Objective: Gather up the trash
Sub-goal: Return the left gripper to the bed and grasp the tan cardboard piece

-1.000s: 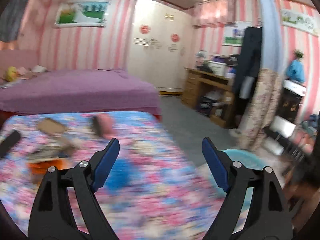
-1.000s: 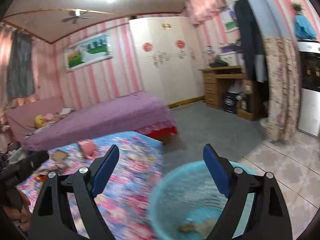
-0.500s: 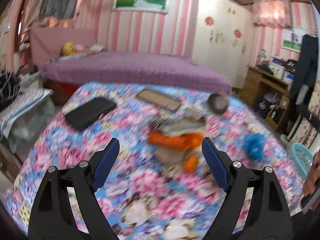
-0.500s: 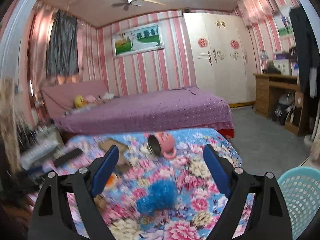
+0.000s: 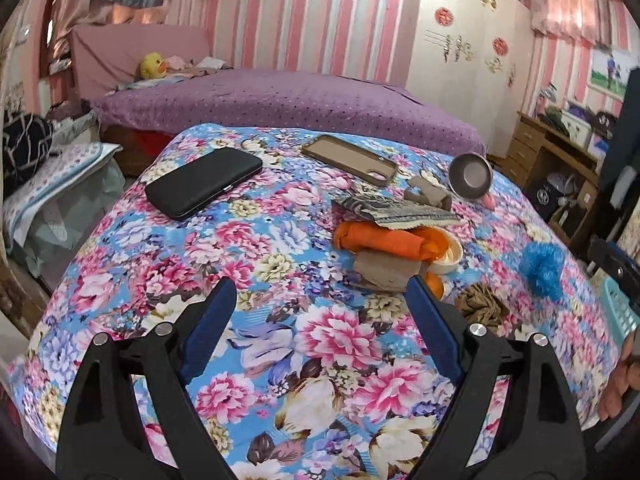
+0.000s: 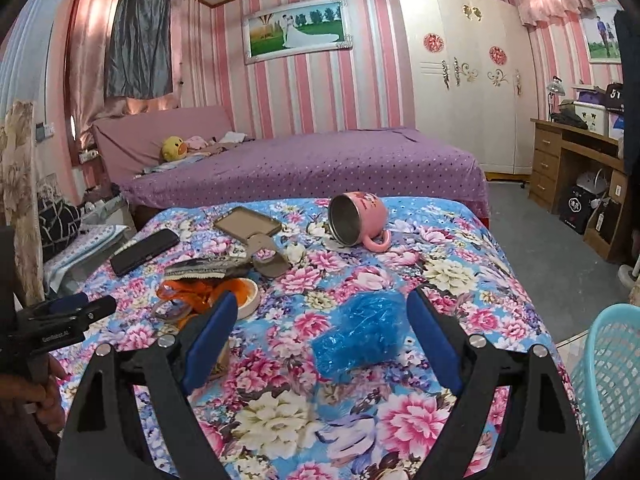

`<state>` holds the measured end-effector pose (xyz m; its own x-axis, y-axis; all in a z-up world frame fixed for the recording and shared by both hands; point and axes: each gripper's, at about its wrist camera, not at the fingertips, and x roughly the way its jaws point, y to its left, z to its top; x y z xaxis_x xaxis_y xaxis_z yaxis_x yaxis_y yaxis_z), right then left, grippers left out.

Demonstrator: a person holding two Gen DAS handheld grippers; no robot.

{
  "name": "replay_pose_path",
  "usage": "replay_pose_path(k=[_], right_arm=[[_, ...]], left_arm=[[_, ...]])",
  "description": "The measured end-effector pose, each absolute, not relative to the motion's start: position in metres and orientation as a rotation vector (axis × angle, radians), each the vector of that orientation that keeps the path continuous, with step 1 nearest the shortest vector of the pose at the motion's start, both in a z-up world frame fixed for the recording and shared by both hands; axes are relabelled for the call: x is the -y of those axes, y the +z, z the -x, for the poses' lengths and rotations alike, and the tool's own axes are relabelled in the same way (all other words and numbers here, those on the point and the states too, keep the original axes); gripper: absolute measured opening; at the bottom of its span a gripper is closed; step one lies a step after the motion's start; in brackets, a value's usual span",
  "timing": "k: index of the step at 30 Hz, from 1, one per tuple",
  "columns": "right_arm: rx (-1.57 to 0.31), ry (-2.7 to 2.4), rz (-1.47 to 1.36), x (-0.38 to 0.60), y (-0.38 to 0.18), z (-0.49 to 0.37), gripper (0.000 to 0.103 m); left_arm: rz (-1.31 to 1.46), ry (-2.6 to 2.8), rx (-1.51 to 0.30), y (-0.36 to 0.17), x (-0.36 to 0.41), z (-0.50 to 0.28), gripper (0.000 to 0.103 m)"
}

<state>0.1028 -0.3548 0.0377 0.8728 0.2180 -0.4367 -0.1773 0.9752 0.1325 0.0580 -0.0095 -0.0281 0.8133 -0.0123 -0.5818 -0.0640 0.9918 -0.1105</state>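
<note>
Right gripper (image 6: 320, 334): I hold it spread, empty, blue plastic wad (image 6: 360, 338) between its fingers.
Left gripper (image 5: 320, 320): spread, empty.
Basket (image 6: 608, 384): right of the wad, off the floral table (image 6: 460, 264).
Advice: I'd lower, centre, pinch gently; it should crush.

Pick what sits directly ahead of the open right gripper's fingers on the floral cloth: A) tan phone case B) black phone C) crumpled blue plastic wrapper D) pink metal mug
C: in the right wrist view the crumpled blue plastic wrapper lies just ahead of the open right gripper, in line with the gap between its fingers.
</note>
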Motion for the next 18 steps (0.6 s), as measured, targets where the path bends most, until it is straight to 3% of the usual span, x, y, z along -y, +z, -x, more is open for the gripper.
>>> replay_pose_path(k=[18], right_arm=[[-0.504, 0.227, -0.118, 0.364, 0.032, -0.116, 0.085]], left_arm=[[0.18, -0.116, -0.742, -0.049, 0.039, -0.108, 0.084]])
